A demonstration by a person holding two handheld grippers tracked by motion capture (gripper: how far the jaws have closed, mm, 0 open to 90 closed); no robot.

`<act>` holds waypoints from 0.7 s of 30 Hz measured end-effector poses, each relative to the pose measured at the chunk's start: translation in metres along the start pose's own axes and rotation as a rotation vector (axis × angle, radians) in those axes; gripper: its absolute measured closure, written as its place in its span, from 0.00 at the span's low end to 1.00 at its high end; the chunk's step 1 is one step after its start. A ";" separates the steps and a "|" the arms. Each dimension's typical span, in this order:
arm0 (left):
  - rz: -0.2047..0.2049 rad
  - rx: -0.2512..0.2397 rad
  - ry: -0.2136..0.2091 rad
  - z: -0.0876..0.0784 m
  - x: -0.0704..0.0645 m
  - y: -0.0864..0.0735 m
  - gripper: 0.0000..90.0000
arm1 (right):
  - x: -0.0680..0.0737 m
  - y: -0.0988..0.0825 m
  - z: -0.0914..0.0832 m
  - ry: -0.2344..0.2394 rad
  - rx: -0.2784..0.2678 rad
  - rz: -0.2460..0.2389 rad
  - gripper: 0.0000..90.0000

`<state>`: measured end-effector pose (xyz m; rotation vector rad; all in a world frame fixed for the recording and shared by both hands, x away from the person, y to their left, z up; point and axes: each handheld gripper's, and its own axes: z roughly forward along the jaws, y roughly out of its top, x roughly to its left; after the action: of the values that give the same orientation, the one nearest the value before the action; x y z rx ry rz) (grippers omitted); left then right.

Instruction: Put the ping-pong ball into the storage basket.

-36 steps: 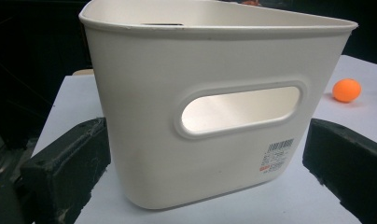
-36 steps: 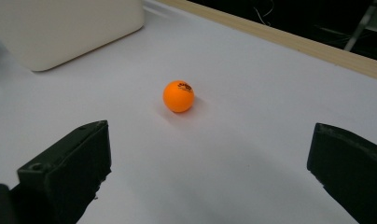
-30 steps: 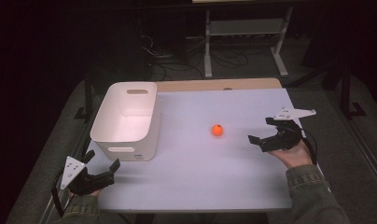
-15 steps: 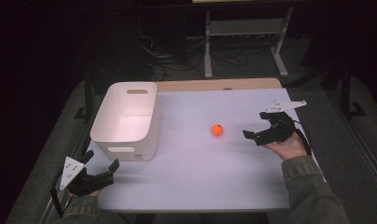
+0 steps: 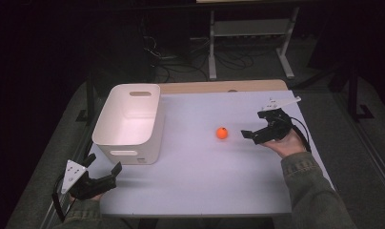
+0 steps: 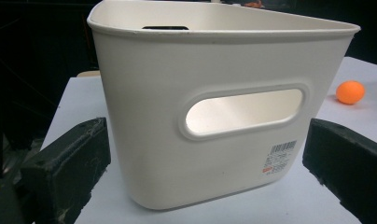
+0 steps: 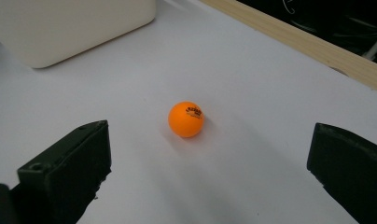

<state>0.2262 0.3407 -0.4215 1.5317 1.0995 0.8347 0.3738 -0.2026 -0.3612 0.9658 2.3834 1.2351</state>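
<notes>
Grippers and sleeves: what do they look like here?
Both the left gripper and the right gripper are black, with two blocky jaws, a grey three-cornered plate on top and a trailing black cable. The sleeves are olive green with ribbed cuffs.

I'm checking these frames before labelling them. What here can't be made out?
- Bin: its floor is hidden by its own near wall in the left gripper view.
- Sticker on the bin: print too small to read.
- Ball: its logo is too small to read in the right gripper view.
- Left gripper: its cable runs off the bottom edge of the high view.
</notes>
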 end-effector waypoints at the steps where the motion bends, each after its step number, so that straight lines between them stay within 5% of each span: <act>1: 0.000 -0.001 0.000 0.000 0.000 0.000 0.00 | -0.001 0.001 0.001 0.003 0.001 0.001 0.00; 21: 0.000 -0.003 0.004 0.000 0.000 0.000 0.00 | -0.002 0.012 0.037 0.049 0.044 -0.010 0.00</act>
<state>0.2261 0.3404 -0.4214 1.5281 1.1011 0.8390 0.4002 -0.1765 -0.3742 0.9451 2.4596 1.2215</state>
